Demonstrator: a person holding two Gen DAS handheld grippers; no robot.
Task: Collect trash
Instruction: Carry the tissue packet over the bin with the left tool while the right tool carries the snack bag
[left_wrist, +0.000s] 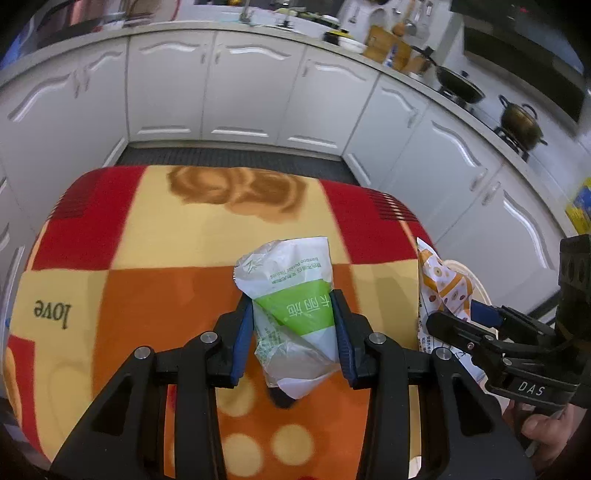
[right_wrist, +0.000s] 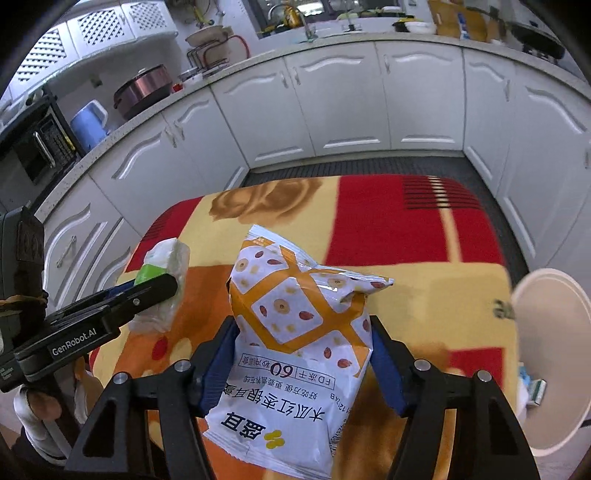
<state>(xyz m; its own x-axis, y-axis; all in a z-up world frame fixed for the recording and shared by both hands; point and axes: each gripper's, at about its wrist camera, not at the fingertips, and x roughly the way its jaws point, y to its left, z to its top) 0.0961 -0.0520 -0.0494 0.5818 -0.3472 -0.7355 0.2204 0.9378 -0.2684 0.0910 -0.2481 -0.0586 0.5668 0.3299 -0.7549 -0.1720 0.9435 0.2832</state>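
Here both pieces of trash are already in hand, so the step under way looks like the carry rather than the pick-up. The left gripper is closed on a tissue packet — a crumpled white and green plastic wrapper pinched between the blue pads, its lower end hanging free above the bench, which is covered by a red, orange and cream patterned cloth with the word "love" printed on it. The right gripper grips a snack bag, white with orange bands and nut pictures, its top torn open and its body squeezed in at the waist between the fingers; the bag stands roughly upright over the cloth. The two grippers are close together, side by side, each showing at the edge of the other's view. A white bin sits at the right edge of the bench, beside the right gripper, with its round rim facing up; something small lies at its near side, too blurred to name. In my judgement the next move calls for bringing each gripper over that rim and opening it there — the right one is nearer, so the snack bag would likely go first. The light wrappers may cling to the pads, so a full opening well above the opening seems wise.
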